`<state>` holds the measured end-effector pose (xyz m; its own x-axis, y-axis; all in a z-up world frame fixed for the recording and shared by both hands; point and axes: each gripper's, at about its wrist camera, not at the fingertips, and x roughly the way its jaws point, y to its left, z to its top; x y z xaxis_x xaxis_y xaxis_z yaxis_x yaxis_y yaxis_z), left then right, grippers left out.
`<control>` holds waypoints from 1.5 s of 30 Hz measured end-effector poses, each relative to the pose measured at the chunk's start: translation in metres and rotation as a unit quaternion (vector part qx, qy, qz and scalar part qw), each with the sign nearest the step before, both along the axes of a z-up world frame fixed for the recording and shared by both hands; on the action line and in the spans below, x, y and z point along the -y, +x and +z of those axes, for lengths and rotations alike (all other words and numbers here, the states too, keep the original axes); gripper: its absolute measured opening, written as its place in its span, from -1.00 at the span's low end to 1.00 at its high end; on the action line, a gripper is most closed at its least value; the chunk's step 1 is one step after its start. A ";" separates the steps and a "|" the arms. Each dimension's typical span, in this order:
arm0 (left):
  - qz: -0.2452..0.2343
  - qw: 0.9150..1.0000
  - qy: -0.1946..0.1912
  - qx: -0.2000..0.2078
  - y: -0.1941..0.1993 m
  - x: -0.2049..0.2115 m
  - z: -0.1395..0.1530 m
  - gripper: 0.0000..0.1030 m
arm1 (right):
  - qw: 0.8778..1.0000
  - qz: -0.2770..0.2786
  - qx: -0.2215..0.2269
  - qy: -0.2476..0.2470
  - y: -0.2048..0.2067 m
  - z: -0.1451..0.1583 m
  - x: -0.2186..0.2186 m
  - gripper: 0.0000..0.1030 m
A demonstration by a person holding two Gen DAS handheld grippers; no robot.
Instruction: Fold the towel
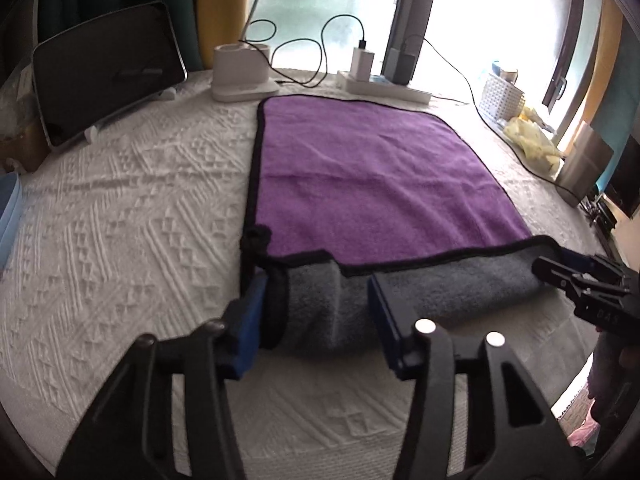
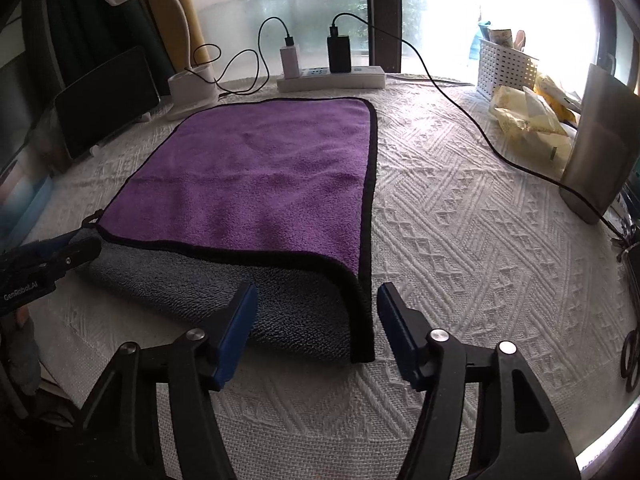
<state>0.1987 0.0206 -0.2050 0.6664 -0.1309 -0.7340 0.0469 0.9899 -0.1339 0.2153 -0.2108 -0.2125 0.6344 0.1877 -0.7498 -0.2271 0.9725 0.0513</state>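
Observation:
A purple towel (image 1: 360, 168) with a black hem and a grey underside lies flat on the white textured cloth; it also shows in the right wrist view (image 2: 256, 176). Its near edge is rolled over, grey side (image 1: 320, 312) up. My left gripper (image 1: 316, 292) is open, its blue pads straddling the near left corner of the grey fold. My right gripper (image 2: 316, 312) is open around the near right corner of the grey fold (image 2: 300, 312). Each gripper shows at the edge of the other's view, the right one (image 1: 580, 280) and the left one (image 2: 52, 260).
At the back stand a power strip (image 2: 332, 78) with chargers and cables, a white lamp base (image 2: 192, 88) and a tablet on a stand (image 1: 104, 76). A white basket (image 2: 506, 66), yellow packets (image 2: 528, 116) and a metal container (image 2: 600, 140) sit at the right.

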 end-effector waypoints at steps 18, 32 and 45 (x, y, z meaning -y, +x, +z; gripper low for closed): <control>-0.011 0.999 0.022 0.021 -0.006 0.010 -0.002 -0.78 | 0.999 0.016 0.051 0.000 -0.015 0.008 0.006 -0.90; -0.006 0.999 0.000 0.052 0.008 0.006 0.043 -0.83 | 0.996 0.021 0.081 0.001 -0.008 0.035 0.004 -0.90; 0.002 0.997 0.005 0.077 0.053 0.001 0.077 -0.83 | 0.992 0.023 0.123 -0.006 0.029 0.073 0.001 -0.90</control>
